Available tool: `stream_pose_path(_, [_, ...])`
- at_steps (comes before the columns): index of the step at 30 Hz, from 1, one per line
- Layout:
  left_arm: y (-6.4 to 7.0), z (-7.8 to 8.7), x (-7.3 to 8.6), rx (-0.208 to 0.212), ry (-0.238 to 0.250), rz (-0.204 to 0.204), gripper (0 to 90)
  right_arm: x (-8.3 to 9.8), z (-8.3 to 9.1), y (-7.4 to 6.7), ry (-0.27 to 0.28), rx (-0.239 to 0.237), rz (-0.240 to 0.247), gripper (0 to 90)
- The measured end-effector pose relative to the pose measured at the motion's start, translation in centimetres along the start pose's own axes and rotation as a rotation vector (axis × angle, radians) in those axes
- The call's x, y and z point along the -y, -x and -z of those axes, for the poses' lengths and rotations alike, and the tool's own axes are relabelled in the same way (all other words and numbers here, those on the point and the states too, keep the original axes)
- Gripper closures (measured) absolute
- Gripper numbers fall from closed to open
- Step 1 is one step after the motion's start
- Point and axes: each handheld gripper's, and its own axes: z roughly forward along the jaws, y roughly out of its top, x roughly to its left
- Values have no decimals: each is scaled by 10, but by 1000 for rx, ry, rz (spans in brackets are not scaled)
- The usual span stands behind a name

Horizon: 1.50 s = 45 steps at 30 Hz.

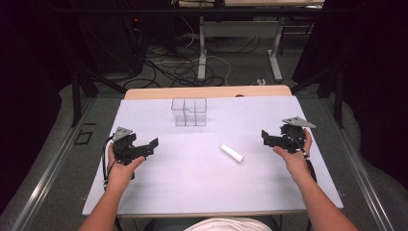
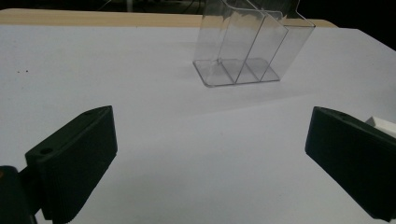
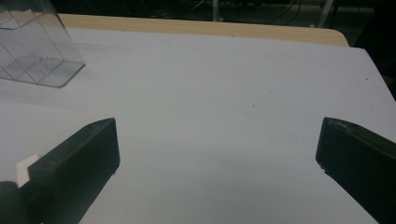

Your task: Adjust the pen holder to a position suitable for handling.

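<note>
The left claw (image 1: 153, 144) is held released, jaws wide apart, above the white surface (image 1: 192, 183). The right claw (image 1: 265, 136) is likewise held released. Between the 2 claws, a white cylinder (image 1: 232, 153) is laid flat. A clear compartmented container (image 1: 189, 111) is positioned upright farther back.

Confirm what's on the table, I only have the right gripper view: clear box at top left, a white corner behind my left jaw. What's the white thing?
Observer: A short white cylinder lying on its side on the white table, in the high view.
Operator: Anything inside the box?
Observer: The clear divided box looks empty; its compartments show through in the left gripper view.
Operator: Where's the left gripper?
Observer: The left gripper is held at the table's left side, jaws wide apart, nothing between them.
</note>
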Motion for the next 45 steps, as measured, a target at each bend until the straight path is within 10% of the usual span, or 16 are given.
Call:
stream_pose_path(8, [0,-4,-17,-12,26,45,34,6,-1,7,-12,4,-46,0])
stream_pose_path(45, [29,-42,-132,-95,10,-57,288,9,0,7,-10,-18,-66,0])
